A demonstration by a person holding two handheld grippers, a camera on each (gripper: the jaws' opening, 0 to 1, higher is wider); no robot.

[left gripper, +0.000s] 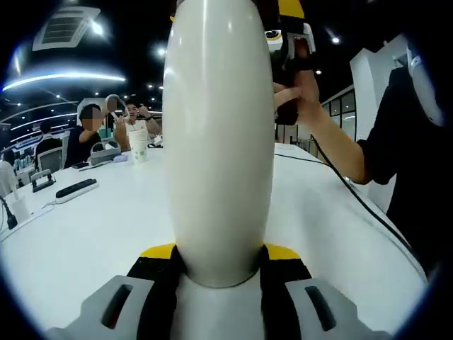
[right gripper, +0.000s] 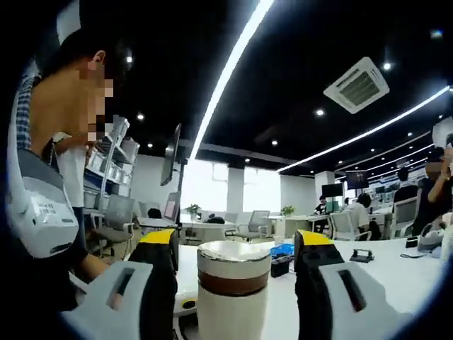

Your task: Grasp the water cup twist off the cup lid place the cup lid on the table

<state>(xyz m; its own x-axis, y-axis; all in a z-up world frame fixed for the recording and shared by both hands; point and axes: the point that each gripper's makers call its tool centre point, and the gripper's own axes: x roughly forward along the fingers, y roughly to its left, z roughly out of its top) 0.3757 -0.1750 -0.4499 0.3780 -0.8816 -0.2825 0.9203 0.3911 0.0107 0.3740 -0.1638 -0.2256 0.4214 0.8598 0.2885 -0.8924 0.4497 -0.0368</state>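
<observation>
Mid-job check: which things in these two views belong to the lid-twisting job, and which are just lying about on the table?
Belongs to the job:
- water cup, clamped by the left gripper
- cup lid, between the right gripper jaws, not visibly touched

Just lying about:
- white table
- dark remote-like bar
- stack of paper cups
- black cable
- blue item

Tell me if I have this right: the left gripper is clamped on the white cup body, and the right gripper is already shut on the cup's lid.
Not quite. In the right gripper view the right gripper is open, its jaws standing clear on either side of the lid. The left gripper is indeed shut on the white cup.
</observation>
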